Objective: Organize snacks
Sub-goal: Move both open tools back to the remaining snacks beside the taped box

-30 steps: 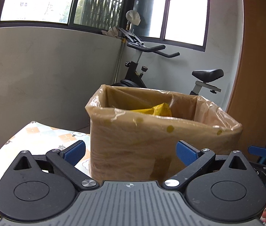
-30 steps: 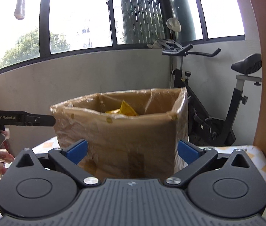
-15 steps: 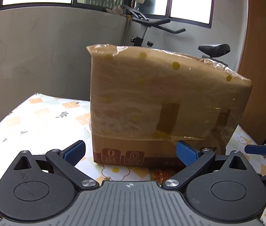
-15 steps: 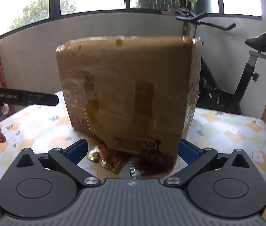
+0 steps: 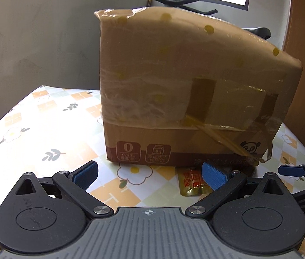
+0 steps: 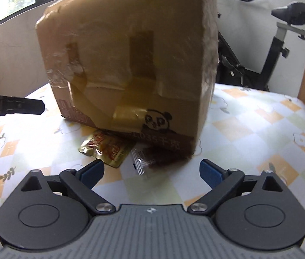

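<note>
A tall, tape-wrapped brown cardboard box [image 6: 128,64] is hiding its contents while pinning a gold foil snack pouch [image 6: 104,149] and a clear-wrapped dark snack [image 6: 152,156]. The left gripper [image 5: 150,173] is spreading empty; the right gripper [image 6: 151,172] is closing, gripping nothing.

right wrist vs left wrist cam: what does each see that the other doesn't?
Right wrist only: a clear-wrapped dark snack lying between its own closing jaws, pads off it, and the cardboard box's panda end face.
Left wrist only: the box's long side with two printed icons.
Both: the cardboard box, the gold snack packet at its base, the floral tablecloth, the exercise bike, and the other gripper.
</note>
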`<control>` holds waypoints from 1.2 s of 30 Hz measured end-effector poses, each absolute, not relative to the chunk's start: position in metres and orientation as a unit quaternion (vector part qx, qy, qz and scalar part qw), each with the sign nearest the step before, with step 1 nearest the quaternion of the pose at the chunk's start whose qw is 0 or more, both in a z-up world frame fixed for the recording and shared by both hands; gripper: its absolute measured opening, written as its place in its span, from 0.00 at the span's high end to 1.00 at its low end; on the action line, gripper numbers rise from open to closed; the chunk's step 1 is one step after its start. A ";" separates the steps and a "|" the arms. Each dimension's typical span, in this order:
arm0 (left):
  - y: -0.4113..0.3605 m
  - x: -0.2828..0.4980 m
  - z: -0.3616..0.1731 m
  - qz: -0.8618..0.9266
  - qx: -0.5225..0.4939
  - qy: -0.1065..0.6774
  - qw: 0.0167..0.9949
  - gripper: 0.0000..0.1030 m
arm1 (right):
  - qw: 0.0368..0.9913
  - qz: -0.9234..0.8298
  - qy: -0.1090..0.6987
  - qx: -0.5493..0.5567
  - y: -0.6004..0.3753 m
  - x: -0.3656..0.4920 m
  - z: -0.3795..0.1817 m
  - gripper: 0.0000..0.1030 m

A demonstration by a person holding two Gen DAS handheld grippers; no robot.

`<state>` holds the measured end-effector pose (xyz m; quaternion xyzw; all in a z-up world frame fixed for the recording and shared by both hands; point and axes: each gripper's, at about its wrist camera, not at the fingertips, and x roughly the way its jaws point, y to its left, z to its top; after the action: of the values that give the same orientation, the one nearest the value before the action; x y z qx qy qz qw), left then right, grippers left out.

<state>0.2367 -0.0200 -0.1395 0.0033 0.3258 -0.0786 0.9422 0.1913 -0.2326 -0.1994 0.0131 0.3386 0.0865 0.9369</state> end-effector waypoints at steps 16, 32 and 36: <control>-0.014 0.232 -0.164 -0.071 -0.004 0.355 0.932 0.00 | 0.932 0.013 0.358 0.061 -0.227 0.222 -0.196 0.33; 0.000 0.226 -0.170 -0.070 -0.032 0.363 0.929 0.01 | 0.915 -0.108 0.383 0.069 -0.191 0.266 -0.208 0.32; 0.002 0.227 -0.172 -0.070 -0.033 0.364 0.928 0.01 | 0.919 -0.103 0.379 0.021 -0.181 0.266 -0.212 0.32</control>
<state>0.2269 0.0017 -0.1718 -0.0333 0.3639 -0.0696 0.9283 0.2657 -0.1811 -0.2120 0.0208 0.3794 -0.1031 0.9192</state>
